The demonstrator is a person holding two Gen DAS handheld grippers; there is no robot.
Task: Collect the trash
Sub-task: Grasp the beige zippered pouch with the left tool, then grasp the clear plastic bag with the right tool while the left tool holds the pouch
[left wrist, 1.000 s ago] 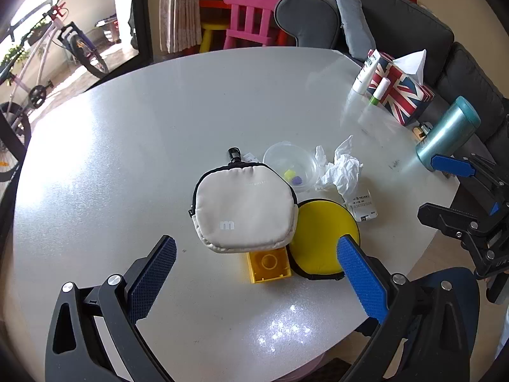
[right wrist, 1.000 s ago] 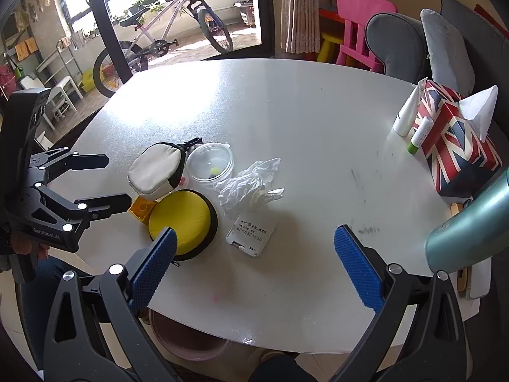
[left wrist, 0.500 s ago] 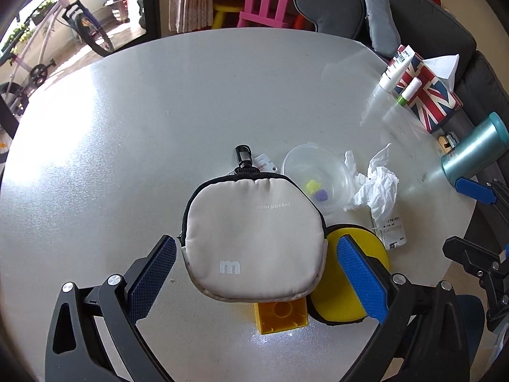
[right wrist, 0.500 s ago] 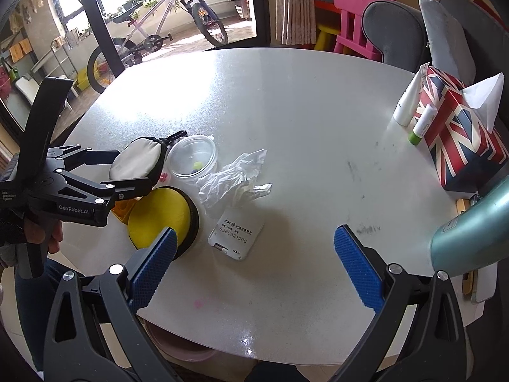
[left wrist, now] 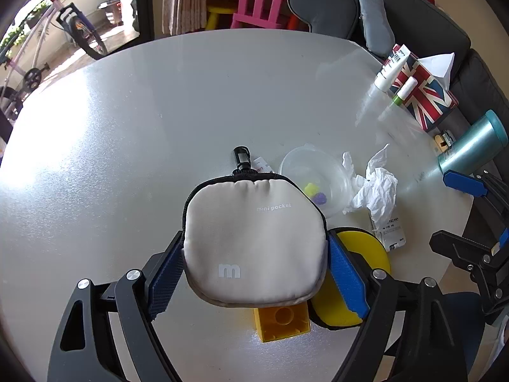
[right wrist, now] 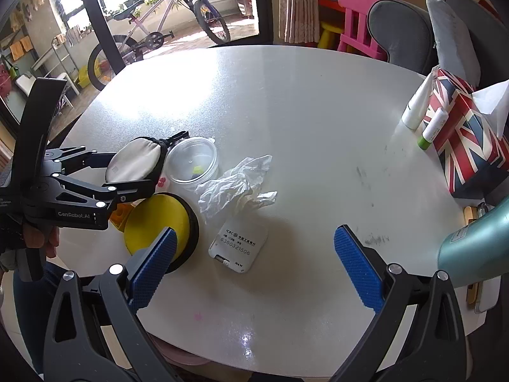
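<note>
The left tool (left wrist: 254,270) is closed on the beige "mini pocket" pouch (left wrist: 254,242), its blue pads (left wrist: 345,275) pressed against the pouch's two side edges; the grip appears chosen so that the soft pouch is pinched across its width and can be lifted clear of the clutter. The pouch is seen flat-face up, its long axis running straight ahead of the tool, the black clip (left wrist: 241,156) pointing away. Under its near edge a yellow toy brick (left wrist: 281,318) and a yellow disc (left wrist: 359,254) are partly covered. The crumpled tissue (right wrist: 237,184), judged the trash, lies on the desk (right wrist: 318,111) ahead-left of the right tool (right wrist: 254,261), which is held spread and empty.
</note>
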